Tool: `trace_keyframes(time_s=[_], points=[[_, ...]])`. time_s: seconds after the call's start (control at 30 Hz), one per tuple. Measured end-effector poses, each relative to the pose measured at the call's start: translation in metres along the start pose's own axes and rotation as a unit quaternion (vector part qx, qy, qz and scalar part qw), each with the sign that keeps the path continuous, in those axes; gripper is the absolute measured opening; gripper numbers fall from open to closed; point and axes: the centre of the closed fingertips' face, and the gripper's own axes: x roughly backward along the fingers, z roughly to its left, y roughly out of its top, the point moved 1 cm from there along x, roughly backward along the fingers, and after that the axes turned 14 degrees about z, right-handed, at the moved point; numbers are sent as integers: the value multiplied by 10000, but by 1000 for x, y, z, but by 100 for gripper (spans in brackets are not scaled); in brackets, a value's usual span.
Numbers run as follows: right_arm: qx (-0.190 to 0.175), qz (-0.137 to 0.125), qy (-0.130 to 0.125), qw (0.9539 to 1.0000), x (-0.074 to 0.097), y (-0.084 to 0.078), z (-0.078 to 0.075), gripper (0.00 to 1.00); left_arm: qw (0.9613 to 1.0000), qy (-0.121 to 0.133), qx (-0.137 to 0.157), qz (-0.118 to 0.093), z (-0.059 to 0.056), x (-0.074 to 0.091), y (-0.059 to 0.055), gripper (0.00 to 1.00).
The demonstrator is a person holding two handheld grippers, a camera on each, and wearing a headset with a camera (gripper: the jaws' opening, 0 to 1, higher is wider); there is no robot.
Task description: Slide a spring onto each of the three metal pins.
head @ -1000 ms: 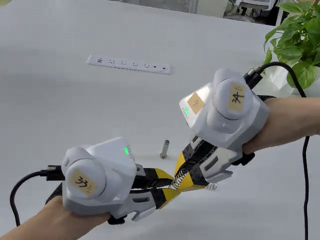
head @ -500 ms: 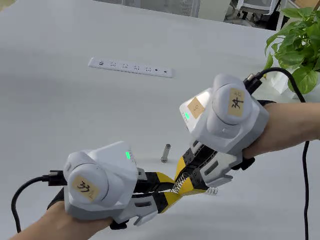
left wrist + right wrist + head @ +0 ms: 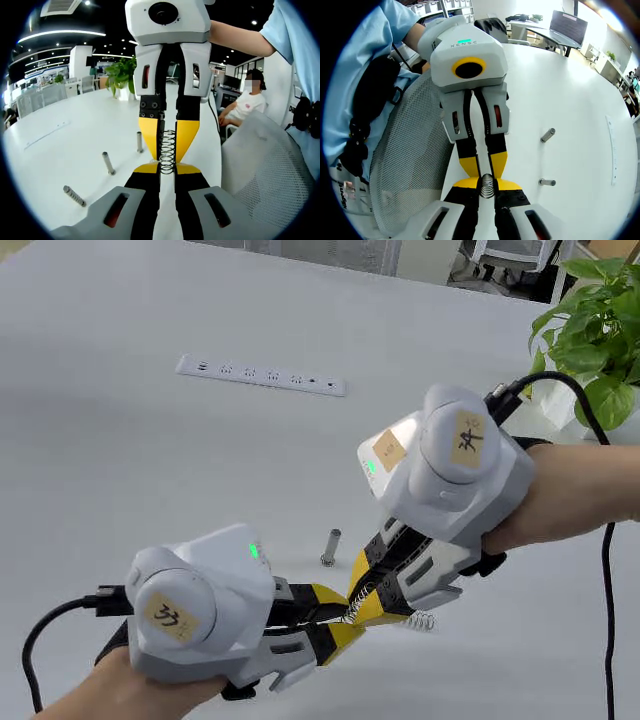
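The spring [image 3: 167,145] is being held just above the bench [image 3: 150,460], pinched from both sides: the left gripper [image 3: 167,169] is clenching one end in its jaws, the right gripper [image 3: 486,184] the other. Three metal pins [image 3: 108,163] are sitting on the bench nearby, and a second spring [image 3: 422,620] is lying beside the right gripper.

The left gripper [image 3: 167,169] pinches the lower end of a spring [image 3: 167,142], and the right gripper [image 3: 167,153] clasps its upper coils from above. Three metal pins [image 3: 108,163] sit apart on the white table [image 3: 60,150]

Three pins [image 3: 140,141] [image 3: 108,162] [image 3: 74,196], two springs [image 3: 167,145] [image 3: 422,620].
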Motion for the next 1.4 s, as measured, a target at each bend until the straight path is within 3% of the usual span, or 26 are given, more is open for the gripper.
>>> trace_keyframes(time_s=[0.4, 0.57, 0.83, 1.0, 1.4], points=[[20, 29, 14, 10000, -1, 2, -1, 7, 9998, 67, 163, -137, 2, 2, -2, 7], [36, 57, -6, 10000, -1, 2, -3, 7, 9996, 147, 232, -104, 6, 3, -7, 10], [22, 129, -43, 9999, -2, -4, -5, 7, 9970, 450, 621, -68, 20, 12, -26, 27], [15, 180, -31, 9998, -4, -8, -6, 7, 9934, 761, 861, -55, 31, 20, -41, 46], [-2, 207, -63, 9998, -4, -13, -13, 7, 9857, 1207, 1172, 16, 57, 41, -54, 70]])
